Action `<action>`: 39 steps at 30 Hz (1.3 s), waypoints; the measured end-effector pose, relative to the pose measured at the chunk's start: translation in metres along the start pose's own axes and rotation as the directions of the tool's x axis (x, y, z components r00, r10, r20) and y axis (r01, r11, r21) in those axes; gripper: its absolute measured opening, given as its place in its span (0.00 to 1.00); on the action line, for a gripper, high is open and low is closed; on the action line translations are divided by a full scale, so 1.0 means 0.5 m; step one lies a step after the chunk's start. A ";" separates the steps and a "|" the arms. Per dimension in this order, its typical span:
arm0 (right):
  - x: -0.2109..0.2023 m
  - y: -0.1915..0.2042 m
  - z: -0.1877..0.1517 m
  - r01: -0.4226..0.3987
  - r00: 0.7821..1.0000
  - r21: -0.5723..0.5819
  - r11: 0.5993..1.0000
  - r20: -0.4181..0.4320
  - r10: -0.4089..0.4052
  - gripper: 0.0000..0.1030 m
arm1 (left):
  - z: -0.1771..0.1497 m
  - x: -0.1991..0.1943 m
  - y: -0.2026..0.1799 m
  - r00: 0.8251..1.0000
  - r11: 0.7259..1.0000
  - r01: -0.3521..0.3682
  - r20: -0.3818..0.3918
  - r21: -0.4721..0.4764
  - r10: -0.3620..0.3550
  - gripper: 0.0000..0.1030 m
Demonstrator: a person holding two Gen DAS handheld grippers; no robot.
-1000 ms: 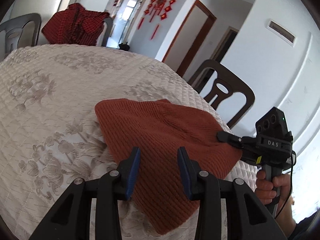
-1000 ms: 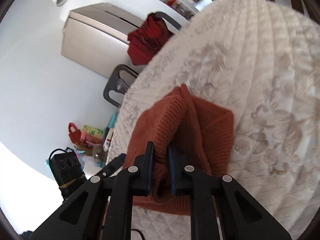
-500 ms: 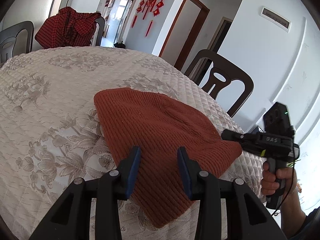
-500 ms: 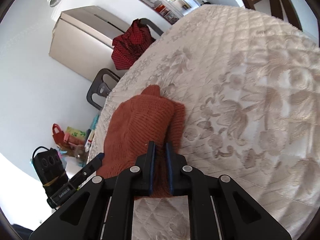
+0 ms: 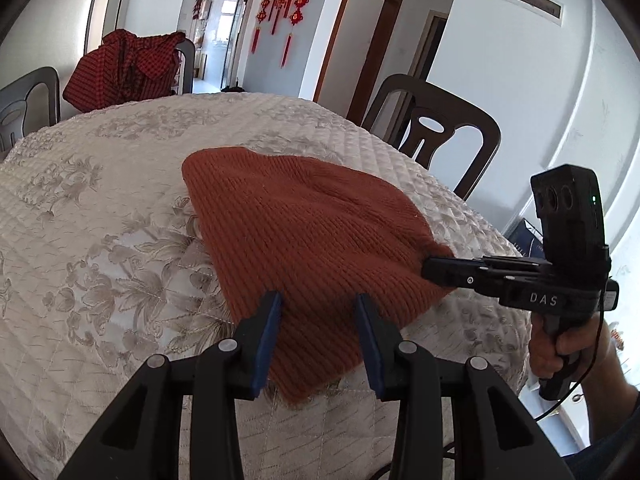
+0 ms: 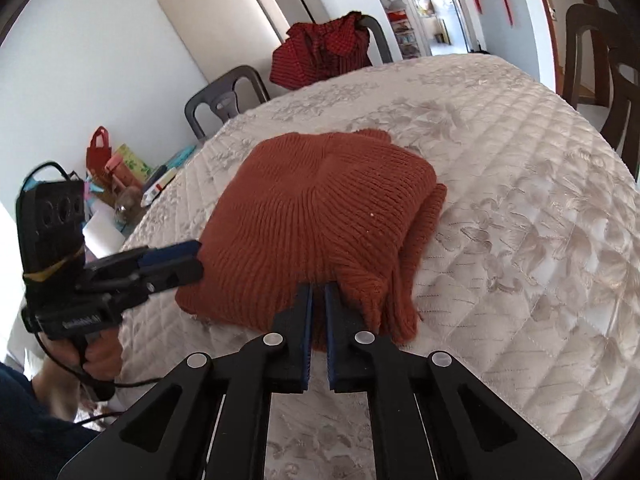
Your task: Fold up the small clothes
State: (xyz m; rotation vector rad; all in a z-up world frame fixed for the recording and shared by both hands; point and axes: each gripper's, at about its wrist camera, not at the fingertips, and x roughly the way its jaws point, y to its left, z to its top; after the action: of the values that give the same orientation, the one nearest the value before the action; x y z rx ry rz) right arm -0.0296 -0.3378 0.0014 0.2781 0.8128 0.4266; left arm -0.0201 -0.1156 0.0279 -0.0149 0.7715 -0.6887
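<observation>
A rust-orange knitted garment lies folded on the quilted white tablecloth; it also shows in the right wrist view. My left gripper is open, its blue pads just above the garment's near edge; it also shows in the right wrist view at the garment's left edge. My right gripper is shut on the garment's near right corner, low at the table; in the left wrist view it pinches that corner.
A red checked cloth hangs over a chair at the far side. A dark wooden chair stands at the right of the table. Bags and clutter sit beyond the table's left edge.
My right gripper has carried the garment's corner over and down, so the raised fold now lies flat on the table. My left gripper stayed open near the garment's edge.
</observation>
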 end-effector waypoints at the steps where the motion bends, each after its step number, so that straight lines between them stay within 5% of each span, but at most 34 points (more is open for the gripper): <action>1: 0.000 0.000 -0.001 0.003 1.000 0.004 1.000 0.000 -0.003 0.03 | 0.001 0.001 0.000 1.000 1.000 -0.002 0.001 0.000 0.002 0.39; 6: -0.004 0.016 0.006 0.046 0.999 -0.031 0.998 -0.014 -0.047 0.03 | 0.006 -0.006 0.001 1.000 1.000 -0.006 -0.019 0.001 0.006 0.40; 10: -0.040 0.038 0.023 0.027 0.997 -0.058 0.998 0.070 -0.023 0.06 | 0.030 -0.022 0.013 1.000 0.999 0.009 0.015 -0.038 -0.008 0.40; 17: -0.014 -0.026 0.009 0.021 0.998 0.077 0.997 0.059 -0.026 0.03 | 0.069 0.010 0.070 0.999 0.990 -0.040 0.023 -0.135 0.044 0.40; 24: -0.033 -0.015 0.047 0.005 0.996 0.069 0.998 0.084 -0.011 0.06 | 0.120 0.038 0.087 0.998 0.990 -0.039 0.045 -0.134 0.045 0.40; 31: 0.047 -0.082 0.104 0.076 0.995 0.175 0.982 0.049 -0.086 0.06 | 0.119 0.128 0.122 0.998 0.984 -0.043 -0.050 -0.175 0.034 0.40; 39: 0.035 -0.102 0.106 0.053 0.996 0.206 0.977 0.061 -0.067 0.06 | 0.148 0.111 0.138 0.999 0.981 -0.052 0.003 -0.185 0.053 0.40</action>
State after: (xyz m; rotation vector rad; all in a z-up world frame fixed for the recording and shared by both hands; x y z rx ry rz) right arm 0.0337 -0.3784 0.0049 0.4560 0.7974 0.2753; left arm 0.0951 -0.1107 0.0288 -0.1657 0.8235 -0.5647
